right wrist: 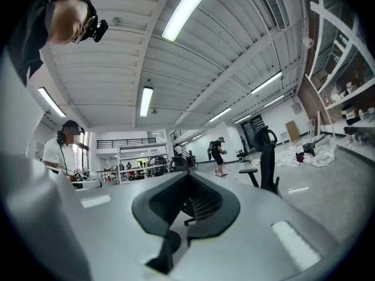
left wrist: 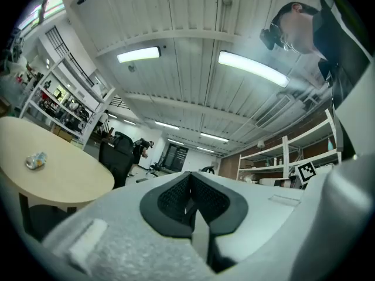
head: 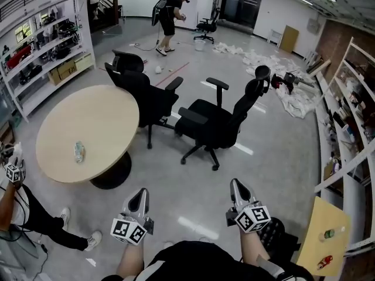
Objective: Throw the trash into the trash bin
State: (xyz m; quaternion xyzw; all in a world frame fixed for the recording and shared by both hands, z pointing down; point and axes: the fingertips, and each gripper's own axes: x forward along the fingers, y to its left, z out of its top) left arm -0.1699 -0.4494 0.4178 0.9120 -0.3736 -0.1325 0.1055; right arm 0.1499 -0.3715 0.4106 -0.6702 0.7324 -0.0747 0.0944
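A crumpled clear plastic bottle (head: 79,151) lies on the round beige table (head: 105,116) at the left. It also shows in the left gripper view as the bottle (left wrist: 36,160) on the table (left wrist: 64,177). My left gripper (head: 141,193) and right gripper (head: 236,184) hover low over the floor in front of me, well short of the table. Both point forward. The left gripper (left wrist: 190,183) has its pads together with nothing between them. The right gripper (right wrist: 188,185) is likewise shut and empty. No trash bin shows in any view.
Two black office chairs (head: 146,95) (head: 220,122) stand beside the table. Another person (head: 35,215) with a gripper sits at the left edge. Shelves (head: 41,51) line the left wall and shelves (head: 351,116) the right. A yellow table (head: 325,239) with bottles is at the lower right. A person (head: 168,16) stands far back.
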